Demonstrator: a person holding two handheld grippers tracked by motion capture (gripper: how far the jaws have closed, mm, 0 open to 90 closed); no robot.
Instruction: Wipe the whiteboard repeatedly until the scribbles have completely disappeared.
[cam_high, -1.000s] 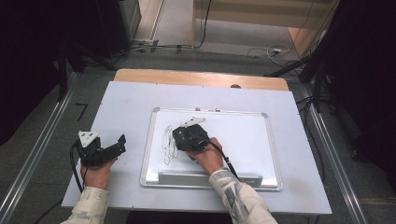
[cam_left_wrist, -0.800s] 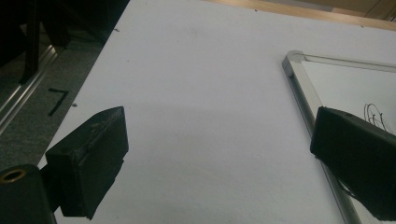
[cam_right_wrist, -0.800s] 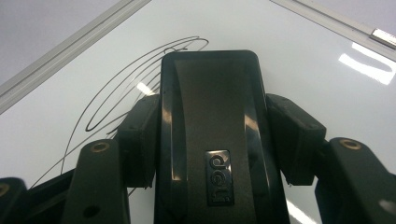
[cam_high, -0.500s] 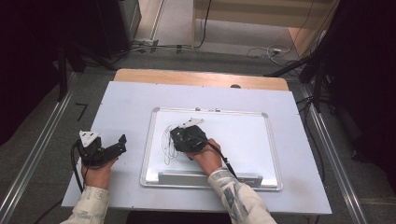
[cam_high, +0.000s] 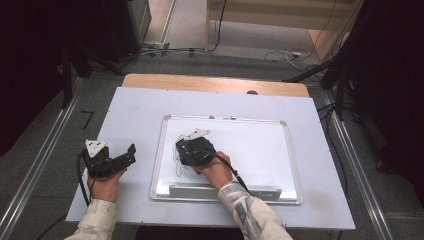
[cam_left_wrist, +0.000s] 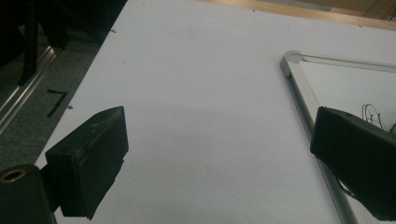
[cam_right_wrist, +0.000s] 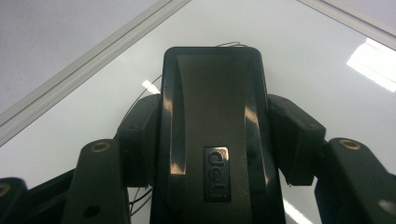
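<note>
A white whiteboard (cam_high: 260, 150) with a silver frame lies on the table, with thin black scribbles (cam_high: 180, 167) near its left side. My right gripper (cam_high: 192, 150) is shut on a black eraser (cam_right_wrist: 212, 121) and presses it flat on the board over the scribbles (cam_right_wrist: 140, 98). Both pads (cam_right_wrist: 294, 135) clamp the eraser's sides. My left gripper (cam_high: 127, 156) rests on the table left of the board, open with nothing between its fingers (cam_left_wrist: 88, 163). In the left gripper view the board's corner (cam_left_wrist: 294, 60) and some scribbles (cam_left_wrist: 371, 112) lie to the right.
The white table top (cam_high: 140, 110) has a wooden strip (cam_high: 210, 82) along its far edge. Metal rails (cam_high: 45, 160) run along both sides on the floor. Cables (cam_high: 280, 55) lie on the floor beyond the table. A tray ledge (cam_high: 225, 190) runs along the board's near edge.
My right gripper has slid slightly to the left across the board with the eraser in it. The left gripper has not moved.
</note>
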